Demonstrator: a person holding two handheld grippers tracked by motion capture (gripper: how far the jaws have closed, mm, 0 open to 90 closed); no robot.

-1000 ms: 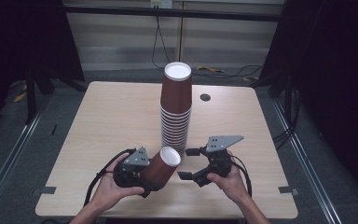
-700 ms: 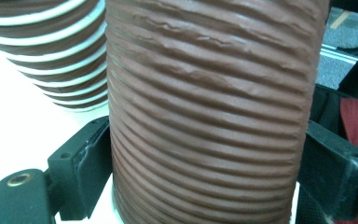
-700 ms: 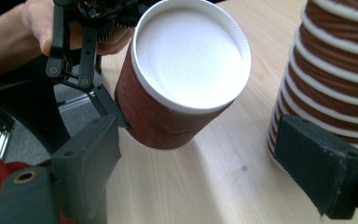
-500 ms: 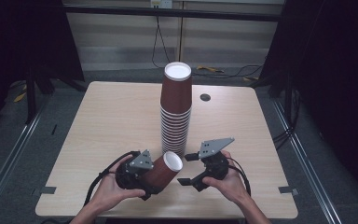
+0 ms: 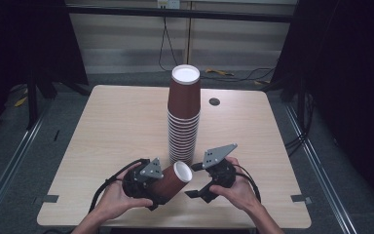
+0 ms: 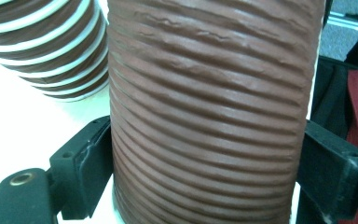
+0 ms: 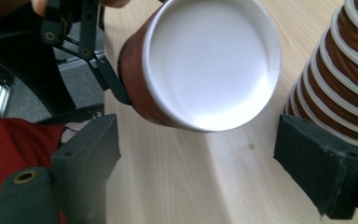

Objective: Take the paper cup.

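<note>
Brown ribbed paper cup [image 5: 174, 181] clamped across its body between the jaws of the left gripper [image 5: 152, 186], lying tilted, white bottom turned toward the right gripper [image 5: 200, 191]. Seen close in the left gripper view as a wall of ridges [image 6: 209, 112], both pads pressed against its sides; jaws just closed a little more on it. Held just in front of the tall cup stack [image 5: 184, 117], near its foot, not touching it. Inside of the held cup hidden, so contents cannot be told.

Right gripper just to the right of the held cup, jaws wide apart and holding nothing; in the right gripper view the white cup bottom [image 7: 212, 60] faces the camera beyond the two pads, apart from them.

Cup stack standing upright in the middle of the wooden table [image 5: 107, 126], cups nested upside down, white bottom on top. Small dark round mark [image 5: 215, 102] on the table behind the stack, to its right. Black cables [image 5: 111, 180] trailing from the grippers at the near edge, well in front of the stack.
</note>
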